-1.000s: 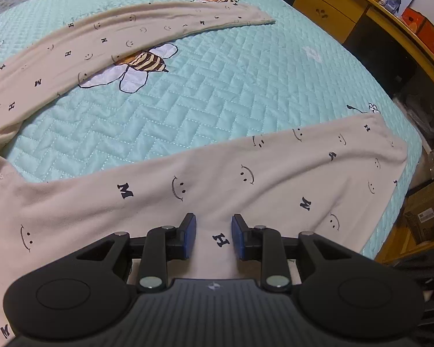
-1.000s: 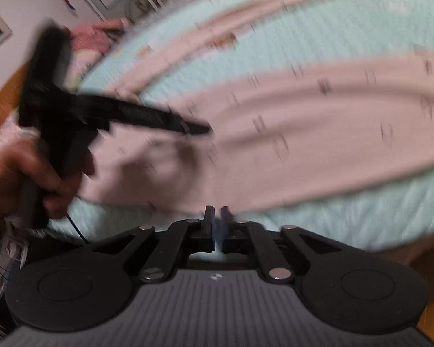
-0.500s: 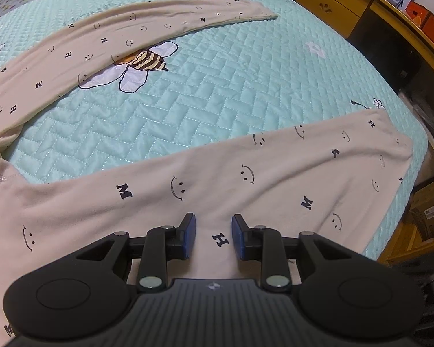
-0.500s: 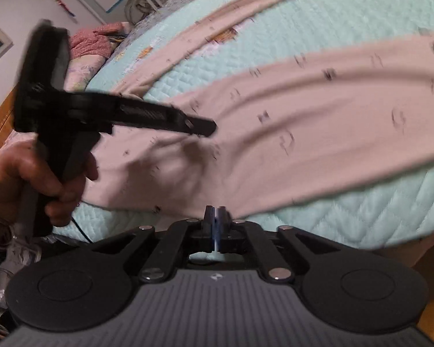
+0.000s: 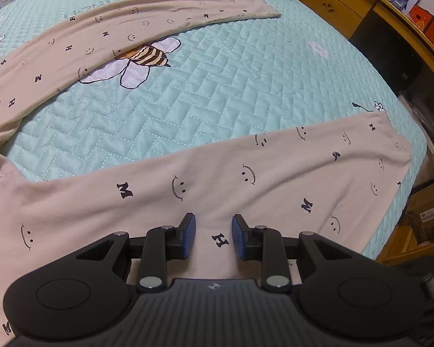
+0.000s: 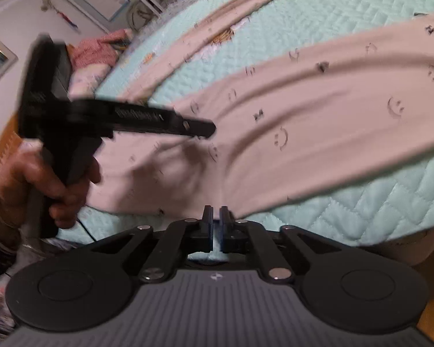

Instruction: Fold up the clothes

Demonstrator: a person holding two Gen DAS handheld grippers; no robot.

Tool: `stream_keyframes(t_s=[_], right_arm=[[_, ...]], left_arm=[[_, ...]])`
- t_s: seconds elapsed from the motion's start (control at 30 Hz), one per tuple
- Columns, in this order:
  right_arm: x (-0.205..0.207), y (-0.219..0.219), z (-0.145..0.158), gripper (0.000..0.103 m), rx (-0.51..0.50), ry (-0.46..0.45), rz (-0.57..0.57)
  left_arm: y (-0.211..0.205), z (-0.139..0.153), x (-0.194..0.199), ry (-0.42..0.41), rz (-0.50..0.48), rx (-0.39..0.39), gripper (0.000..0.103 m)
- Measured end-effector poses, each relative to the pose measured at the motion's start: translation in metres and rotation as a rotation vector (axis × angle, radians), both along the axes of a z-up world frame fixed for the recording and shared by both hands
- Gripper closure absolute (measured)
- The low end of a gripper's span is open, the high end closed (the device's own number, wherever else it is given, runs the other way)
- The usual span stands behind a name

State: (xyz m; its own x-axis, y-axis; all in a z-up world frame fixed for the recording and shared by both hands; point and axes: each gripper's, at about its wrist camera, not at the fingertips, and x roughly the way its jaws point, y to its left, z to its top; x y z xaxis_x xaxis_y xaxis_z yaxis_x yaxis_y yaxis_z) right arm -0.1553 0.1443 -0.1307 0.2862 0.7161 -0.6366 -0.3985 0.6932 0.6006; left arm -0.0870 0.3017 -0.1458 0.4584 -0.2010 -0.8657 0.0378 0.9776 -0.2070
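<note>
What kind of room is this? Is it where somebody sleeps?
Most likely a bedroom. A wide bed with a teal quilted bedspread fills the view, yellow wooden drawers stand beside it, and beige smiley-print pants lie spread out for folding.

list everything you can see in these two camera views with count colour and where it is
pyjama trousers: one, beige with black smileys and letters, legs spread on the bed
quilted bedspread: one, mint green with bee prints, under the trousers
wooden desk: one, yellow-orange, beyond the bed's far right corner
cardboard box: one, brown, floor right of the bed
pink blanket: one, far left end of the bed
left hand-held gripper: black, blue pads, open over the near leg
right hand-held gripper: black, nearly closed at the fabric edge
hand: one, holding the left hand-held gripper's handle
</note>
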Motion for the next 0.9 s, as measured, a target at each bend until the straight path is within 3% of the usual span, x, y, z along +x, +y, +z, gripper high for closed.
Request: stream_keyframes(t_s=[0.2,0.4,0.63,0.67,0.73,0.77,0.9], right_arm=[[0.010,-0.018,0.005,0.082,-0.123,-0.046,-0.021],[0.013,-0.034,0.011,0.094,-0.231,-0.078,-0.032],[0.035,-0.031,0.031,0.081,-0.152,-0.161,-0.112],[0.038,-0.029,0.026,0.076,-0.169,-0.153,-0.106],[0.044,-0.024,0.007,0.077,-0.237,-0.118,-0.068],[0.038,-0.025,0.002,0.077,-0.251,-0.146,-0.048],[0.025,-0.035,0.010,0.077,-0.259,-0.117,-0.027]], left_arm=[[-0.001,0.000,-0.001,-0.004,-0.001,0.006,0.073],[-0.002,0.000,0.000,-0.005,-0.003,0.016,0.073],[-0.005,0.000,-0.001,-0.006,0.002,0.029,0.072],[-0.005,0.001,0.000,-0.005,0.003,0.032,0.072],[-0.006,0.001,0.000,-0.003,0.004,0.035,0.072],[-0.006,0.001,0.000,-0.003,0.005,0.037,0.072],[-0.008,0.001,0.000,-0.004,0.006,0.046,0.072]])
